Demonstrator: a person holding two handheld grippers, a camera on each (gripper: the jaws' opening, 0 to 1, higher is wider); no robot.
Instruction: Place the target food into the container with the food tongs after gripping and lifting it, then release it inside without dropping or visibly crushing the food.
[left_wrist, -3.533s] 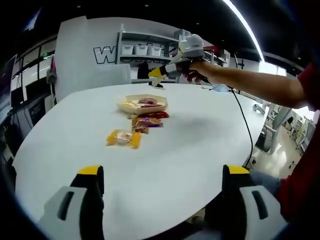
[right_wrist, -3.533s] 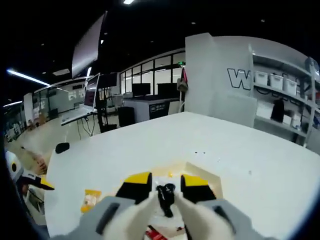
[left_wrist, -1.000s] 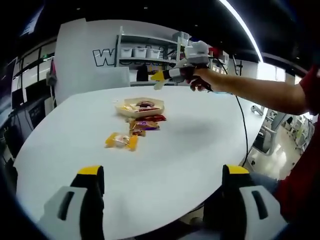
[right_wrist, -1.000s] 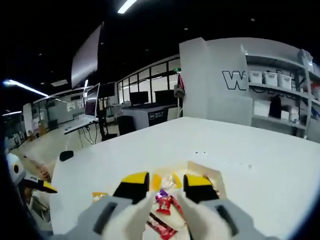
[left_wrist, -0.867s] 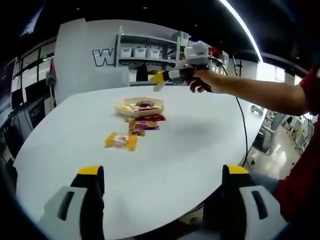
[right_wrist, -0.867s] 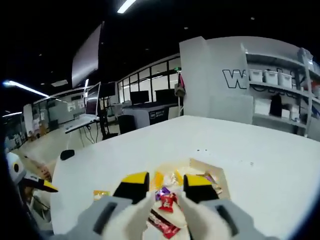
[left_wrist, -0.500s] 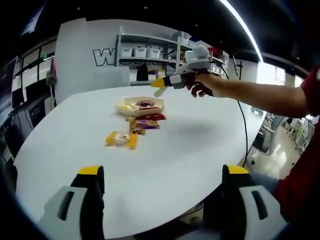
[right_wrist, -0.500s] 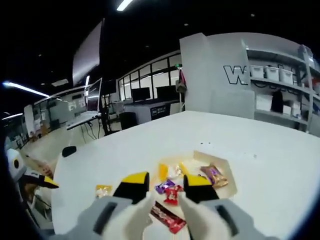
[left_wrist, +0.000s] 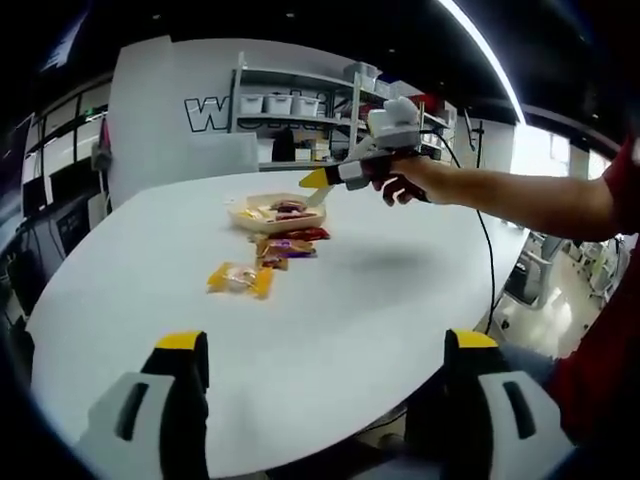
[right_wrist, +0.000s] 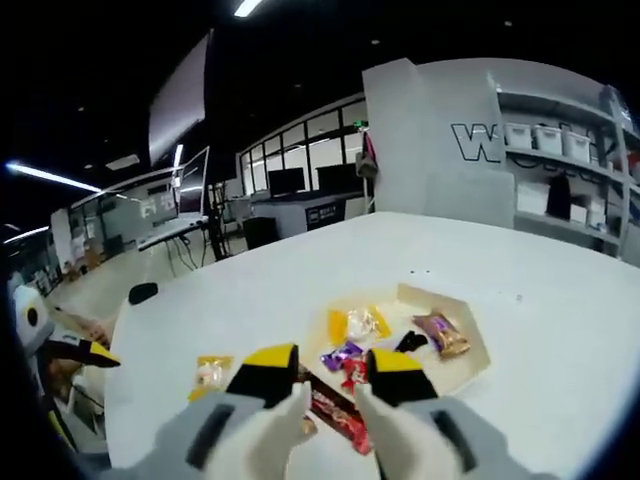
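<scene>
White table (left_wrist: 330, 290) with a pale beige tray (right_wrist: 470, 362) holding an orange-yellow packet (right_wrist: 358, 324), a brown-and-purple packet (right_wrist: 441, 333), a purple wrapper (right_wrist: 341, 356) and a small black piece (right_wrist: 409, 342). A dark red bar wrapper (right_wrist: 335, 413) and a yellow-orange packet (right_wrist: 211, 373) lie on the white surface. Both grippers (left_wrist: 318, 360) (right_wrist: 332, 368) are grey with yellow-and-black tips

Round white bench (left_wrist: 330, 300): smooth, matt. Shallow beige tray (right_wrist: 470, 352): looks like paper card, matt. Small snack packets, red one (right_wrist: 335, 415): glossy plastic film wrappers.
</scene>
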